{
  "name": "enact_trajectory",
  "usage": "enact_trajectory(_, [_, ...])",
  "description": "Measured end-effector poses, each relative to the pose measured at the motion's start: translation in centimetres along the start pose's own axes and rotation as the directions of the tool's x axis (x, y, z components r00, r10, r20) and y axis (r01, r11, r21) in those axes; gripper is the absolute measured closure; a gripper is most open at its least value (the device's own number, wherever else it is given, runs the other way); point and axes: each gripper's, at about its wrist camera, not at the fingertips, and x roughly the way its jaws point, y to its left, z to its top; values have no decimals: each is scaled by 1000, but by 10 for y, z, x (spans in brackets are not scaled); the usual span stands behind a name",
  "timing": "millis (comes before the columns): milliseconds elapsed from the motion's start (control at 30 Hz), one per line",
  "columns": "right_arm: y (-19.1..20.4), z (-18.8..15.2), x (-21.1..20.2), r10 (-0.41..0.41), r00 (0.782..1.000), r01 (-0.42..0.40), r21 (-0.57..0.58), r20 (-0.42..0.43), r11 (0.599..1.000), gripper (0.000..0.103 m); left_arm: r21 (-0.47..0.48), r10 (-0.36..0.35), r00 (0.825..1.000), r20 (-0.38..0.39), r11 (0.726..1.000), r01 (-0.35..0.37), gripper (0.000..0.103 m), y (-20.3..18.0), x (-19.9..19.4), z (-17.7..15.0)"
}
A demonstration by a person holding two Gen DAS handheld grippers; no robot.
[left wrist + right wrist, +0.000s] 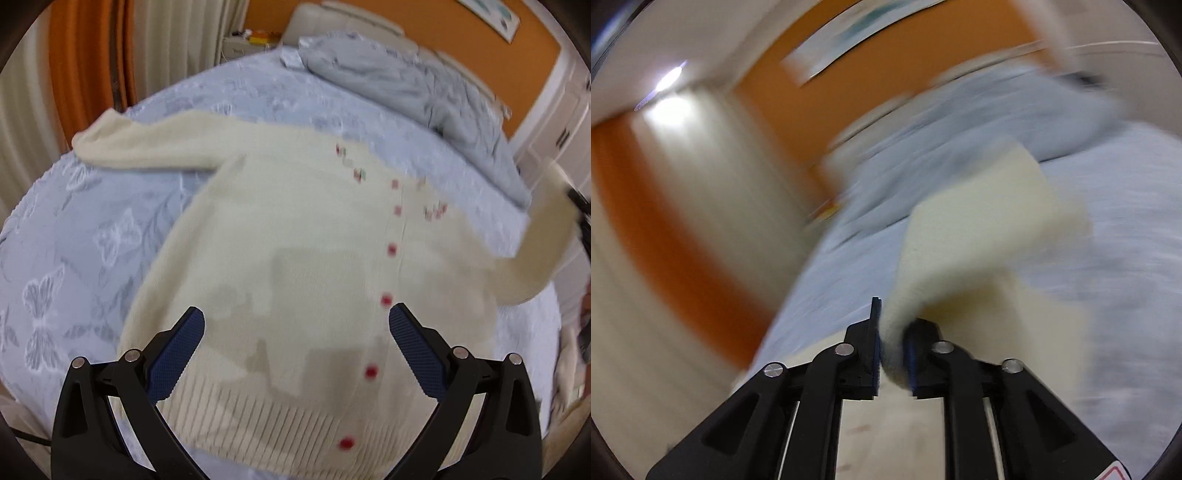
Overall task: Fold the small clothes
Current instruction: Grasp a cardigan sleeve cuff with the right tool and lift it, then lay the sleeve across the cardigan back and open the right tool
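1. Cardigan (295, 229): cream knit, red buttons, ribbed hem, spread flat front-up on pale blue bed (74, 229).
2. One sleeve (979, 229) lifted, clamped in right gripper (892, 354).
3. Left gripper (295, 343) spread wide above hem, holding nothing.

Pale blue bedspread (92, 229) with butterfly pattern underneath; crumpled grey blanket (406, 85) far right; orange curtain (88, 55) far left.

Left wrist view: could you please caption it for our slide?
Open left gripper above a cream cardigan spread on the blue bedspread.
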Motion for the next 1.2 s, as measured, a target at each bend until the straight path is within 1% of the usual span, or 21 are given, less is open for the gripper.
enact_trajectory(33, [28, -11, 32, 45, 996, -49, -52, -70, 997, 69, -13, -16, 1000, 15, 1000, 16, 5, 0, 0, 10])
enact_trajectory(67, [50, -24, 59, 35, 993, -48, -113, -117, 992, 64, -28, -33, 999, 26, 999, 33, 5, 0, 1, 21])
enact_trajectory(167, [69, -63, 95, -65, 981, 26, -203, -185, 979, 64, -82, -91, 995, 46, 992, 94, 5, 4, 9, 48])
enact_trajectory(233, [48, -87, 85, -111, 974, 79, -163, -198, 983, 63, -112, -125, 991, 52, 985, 130, 5, 6, 25, 69])
enact_trajectory(300, [13, -106, 60, -205, 959, 189, -98, -193, 977, 61, -119, -132, 991, 35, 984, 135, 5, 4, 47, 84])
enact_trajectory(433, [-66, -121, 24, -431, 878, 436, -25, -207, 900, 52, -204, -147, 986, -82, 971, 127, 5, 1, 125, 110])
enact_trajectory(500, [-92, -123, 23, -470, 849, 484, -1, -243, 875, 52, -241, -139, 985, -99, 964, 112, 5, -1, 148, 116])
enact_trajectory(567, [-105, -127, 33, -466, 839, 483, -8, -283, 875, 51, -248, -126, 986, -106, 964, 97, 9, -9, 172, 122])
enact_trajectory(633, [-113, -125, 45, -446, 844, 471, 11, -297, 882, 51, -237, -103, 986, -131, 969, 70, 35, -14, 190, 123])
enact_trajectory(667, [-117, -120, 50, -440, 847, 469, 31, -297, 882, 55, -230, -99, 983, -155, 971, 61, 61, -17, 200, 124])
enact_trajectory(700, [-115, -118, 54, -436, 853, 467, 47, -287, 883, 65, -224, -84, 984, -160, 974, 46, 74, -17, 204, 126])
enact_trajectory(733, [-111, -116, 53, -428, 860, 461, 63, -276, 885, 93, -212, -64, 988, -142, 977, 33, 79, -20, 204, 128])
enact_trajectory(800, [-113, -105, 48, -406, 888, 436, 113, -217, 893, 95, -201, -63, 994, -94, 979, 43, 103, -21, 196, 132])
enact_trajectory(833, [-111, -102, 43, -402, 900, 424, 126, -170, 897, 95, -190, -87, 995, -53, 979, 75, 103, -21, 188, 135])
enact_trajectory(900, [-113, -103, 31, -415, 900, 431, 129, -135, 893, 95, -169, -59, 998, 7, 984, 59, 103, -19, 179, 135])
enact_trajectory(1000, [-157, -130, 49, -454, 840, 510, 150, -297, 847, 97, -143, -2, 997, -76, 990, -9, 103, -12, 202, 126])
enact_trajectory(1033, [-161, -132, 41, -433, 864, 483, 182, -256, 856, 97, -154, -4, 996, -92, 988, -10, 103, -9, 206, 122])
enact_trajectory(1100, [-151, -122, 32, -448, 857, 497, 184, -254, 848, 91, -152, -21, 998, -59, 988, 12, 102, -8, 199, 121])
enact_trajectory(1133, [-146, -119, 30, -460, 853, 504, 166, -245, 847, 83, -158, -48, 998, -42, 987, 41, 99, -10, 193, 124])
enact_trajectory(1167, [-131, -113, 29, -495, 841, 525, 108, -220, 844, 82, -176, -94, 995, -34, 980, 87, 86, -11, 191, 126])
enact_trajectory(1200, [-120, -113, 27, -515, 835, 536, 68, -195, 842, 82, -200, -120, 992, -33, 974, 111, 61, -12, 191, 129])
